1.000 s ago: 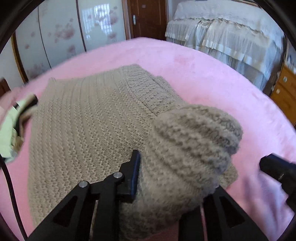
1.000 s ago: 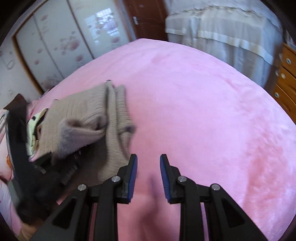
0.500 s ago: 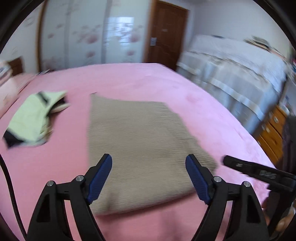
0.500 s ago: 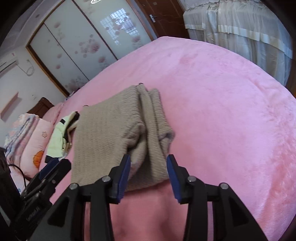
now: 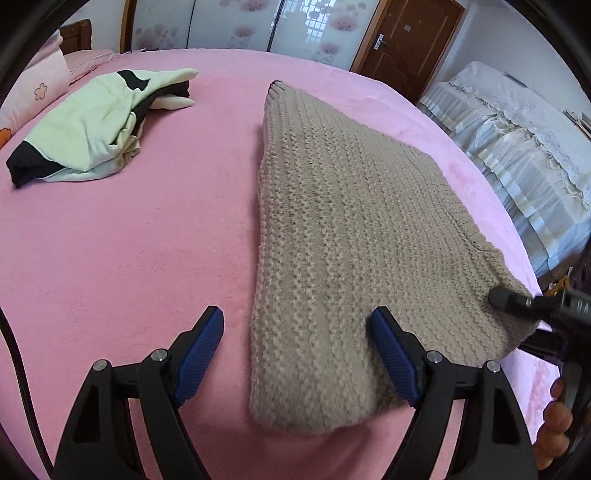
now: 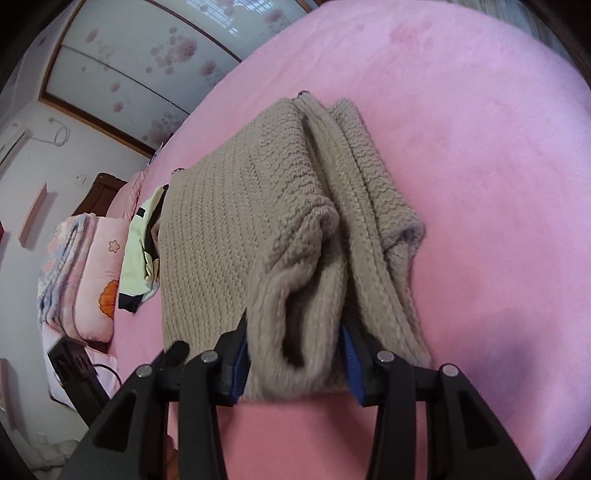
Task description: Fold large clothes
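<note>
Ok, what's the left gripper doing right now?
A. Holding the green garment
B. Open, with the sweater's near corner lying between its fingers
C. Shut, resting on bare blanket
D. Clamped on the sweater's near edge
B: in the left wrist view the left gripper has its jaws spread wide, and the near corner of the sweater lies between them ungripped; the green garment lies apart on the blanket.

A pink plush bedspread [image 5: 140,240] fills most of both views. Along the top of the left view runs a frosted sliding wardrobe [image 5: 236,22] with pink blossom prints, a brown wooden door [image 5: 406,40] at upper right. A second bed [image 5: 524,147] with white frilled covers stands at right. Pink pillows [image 6: 99,273] stack at the right view's left edge.
</note>
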Demonstrator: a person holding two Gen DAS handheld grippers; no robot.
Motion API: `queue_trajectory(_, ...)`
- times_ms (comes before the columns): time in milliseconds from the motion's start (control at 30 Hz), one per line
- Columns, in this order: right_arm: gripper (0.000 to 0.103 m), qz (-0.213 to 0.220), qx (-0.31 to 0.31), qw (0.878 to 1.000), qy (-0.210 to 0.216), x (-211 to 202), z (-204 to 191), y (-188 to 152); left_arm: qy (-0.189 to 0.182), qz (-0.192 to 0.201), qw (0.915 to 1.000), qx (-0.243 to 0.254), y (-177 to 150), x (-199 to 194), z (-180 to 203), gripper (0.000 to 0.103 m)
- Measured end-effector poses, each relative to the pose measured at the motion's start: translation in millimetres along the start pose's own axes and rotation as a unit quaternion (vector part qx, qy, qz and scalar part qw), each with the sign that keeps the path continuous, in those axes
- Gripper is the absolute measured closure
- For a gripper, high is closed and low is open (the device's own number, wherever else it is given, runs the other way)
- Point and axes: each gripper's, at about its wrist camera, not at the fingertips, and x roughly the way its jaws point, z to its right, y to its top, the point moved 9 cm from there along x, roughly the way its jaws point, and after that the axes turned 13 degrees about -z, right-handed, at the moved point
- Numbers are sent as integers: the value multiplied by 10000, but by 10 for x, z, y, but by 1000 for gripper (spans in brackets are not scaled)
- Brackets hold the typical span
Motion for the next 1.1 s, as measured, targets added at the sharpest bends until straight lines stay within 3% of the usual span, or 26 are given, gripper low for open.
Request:
queue_trajectory(33, 68, 36, -61, 10000, 36, 6, -23, 43, -22, -1, 10000, 10, 31, 43, 19, 23)
queue_trajectory(67, 87, 102, -142, 9998, -71, -7, -35, 77, -7, -10, 10000, 9, 57, 77, 22, 23)
queue_trajectory(267, 89, 935, -1038, 9868, -821, -412, -268, -26, -79, 124, 9998, 126, 144, 42, 235, 26)
queue_trajectory(500, 89, 899, -496, 9860, -1316, -169, 284, -243, 404, -1, 9976, 560, -15, 156, 419, 29)
queue_trajectory(633, 89, 1467, -760, 9735, -1582, -377, 63, -338, 330, 45, 9976, 599, -66, 122, 434, 29)
queue_trajectory(833, 88, 1081, -545, 9775, -1725, -65, 361, -291, 524, -77, 9956, 777, -85, 182, 477, 28)
queue_trajectory(933, 78, 1015, -670, 9789, -1642, -259, 215, -256, 410, -281, 9948, 885, -71, 110, 482, 28)
queue_trajectory(1033, 52, 1168, -715, 9781, -1570, -572, 105, -136, 19, -525, 9945, 901, 19, -11, 436, 27)
queue_trajectory(1100, 43, 1314, -773, 9766, -1514, -732, 24, 54, -81, -494, 9943, 942, 166, -96, 400, 27)
